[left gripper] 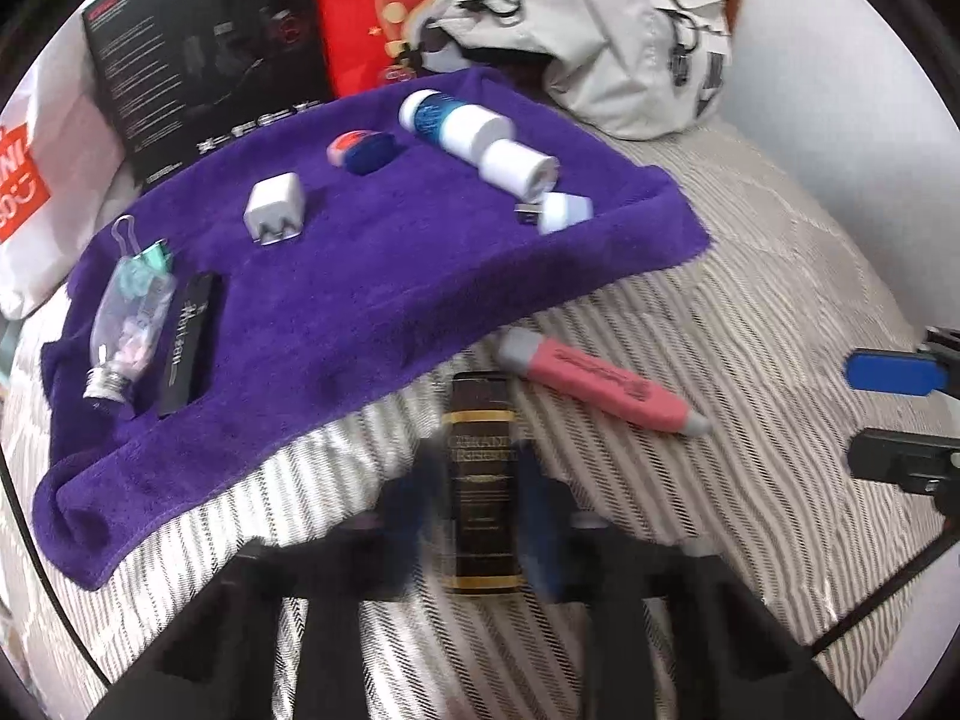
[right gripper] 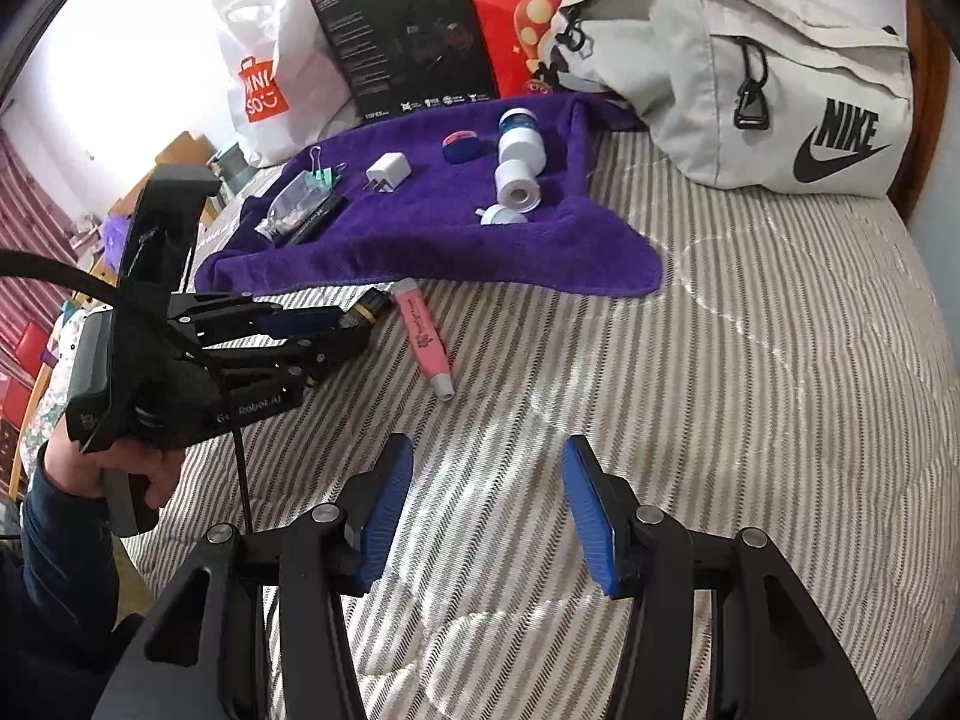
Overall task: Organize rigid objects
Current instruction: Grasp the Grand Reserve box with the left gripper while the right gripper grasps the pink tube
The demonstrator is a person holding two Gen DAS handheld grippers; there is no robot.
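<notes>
Striped bedding (right gripper: pixel 750 360) carries a purple towel (left gripper: pixel 372 276) holding a charger (left gripper: pixel 275 208), white tubes (left gripper: pixel 480 138), a clear bottle (left gripper: pixel 123 330) and a black stick (left gripper: pixel 187 345). Only the right view shows the Nike bag (right gripper: pixel 750 78) whole, plus a hand (right gripper: pixel 114 471) gripping the left gripper (left gripper: pixel 480 516) from the left. That gripper's blurred blue fingers (left gripper: pixel 543 531) bracket a dark bottle (left gripper: pixel 483 480) lying just off the towel; contact is unclear. A pink tube (left gripper: pixel 600 381) lies beside it. The right gripper (right gripper: pixel 486 510) hovers wide open, empty.
</notes>
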